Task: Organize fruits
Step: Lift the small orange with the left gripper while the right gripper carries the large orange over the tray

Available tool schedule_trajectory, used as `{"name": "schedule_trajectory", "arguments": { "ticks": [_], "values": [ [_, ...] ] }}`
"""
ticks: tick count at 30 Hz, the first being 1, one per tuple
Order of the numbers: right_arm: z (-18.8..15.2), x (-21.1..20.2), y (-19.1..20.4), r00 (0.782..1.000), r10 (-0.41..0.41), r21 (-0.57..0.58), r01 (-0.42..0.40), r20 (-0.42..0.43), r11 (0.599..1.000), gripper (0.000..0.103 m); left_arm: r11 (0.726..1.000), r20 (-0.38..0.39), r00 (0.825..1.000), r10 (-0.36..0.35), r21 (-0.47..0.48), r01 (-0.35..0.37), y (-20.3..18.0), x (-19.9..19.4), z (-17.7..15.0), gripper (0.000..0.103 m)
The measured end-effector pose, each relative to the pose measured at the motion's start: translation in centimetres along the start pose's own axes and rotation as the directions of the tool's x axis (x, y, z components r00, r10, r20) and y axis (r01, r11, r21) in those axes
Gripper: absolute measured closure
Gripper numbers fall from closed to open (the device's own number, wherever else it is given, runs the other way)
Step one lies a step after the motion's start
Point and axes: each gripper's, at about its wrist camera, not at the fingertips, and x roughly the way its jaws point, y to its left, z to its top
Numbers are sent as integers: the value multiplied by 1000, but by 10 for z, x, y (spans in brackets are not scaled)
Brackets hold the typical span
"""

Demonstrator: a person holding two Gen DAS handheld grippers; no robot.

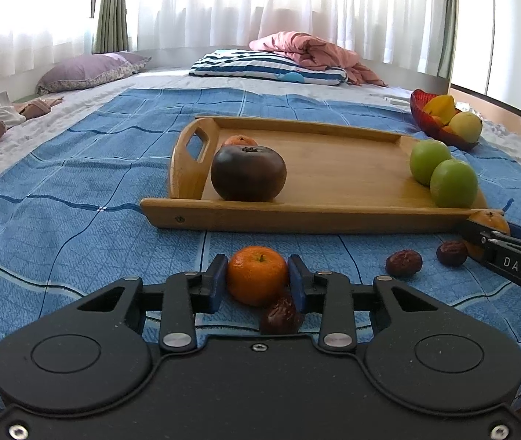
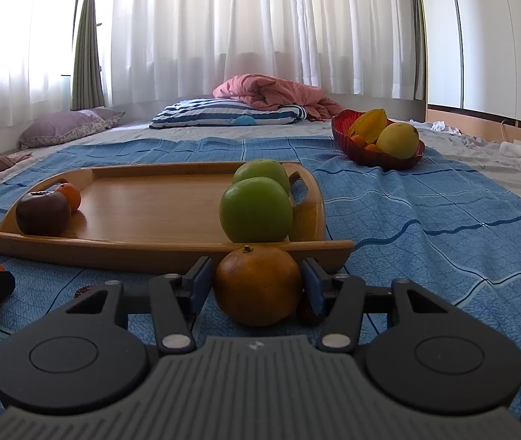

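Bed: blue checked cloth (image 1: 77, 168) spread over it, white curtains (image 1: 260, 3) behind, pillows and a pink quilt (image 1: 308, 51) at the far end.
Tray (image 1: 334, 216): wooden, on the cloth ahead of you; it holds four fruits.
Tray, your left end: one dark persimmon (image 1: 248, 173) with one small tangerine (image 1: 239, 141) just behind it.
Tray, your right end: two green apples (image 2: 256, 209), one behind the other.
Bowl (image 2: 378, 157): red, beyond the tray to the right, holding yellow and orange fruit; you cannot count them.
Cloth, loose: two oranges and at least three dates (image 1: 403, 263).
Left gripper (image 1: 257, 280): your blue pads sit against both sides of the small orange (image 1: 257, 275) on the cloth; one date touches it in front.
Right gripper (image 2: 257, 286): your pads pinch the big orange (image 2: 258, 286), which rests on the cloth against the tray's near rail.
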Motion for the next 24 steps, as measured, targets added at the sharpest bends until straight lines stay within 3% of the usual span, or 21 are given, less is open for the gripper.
{"name": "schedule_trajectory", "arguments": {
  "ticks": [24],
  "values": [
    [24,-11,3,997,42,13,-43,62,999,47,1000,62,998,-12,8,12,0,-6,22,70]
  ]
}}
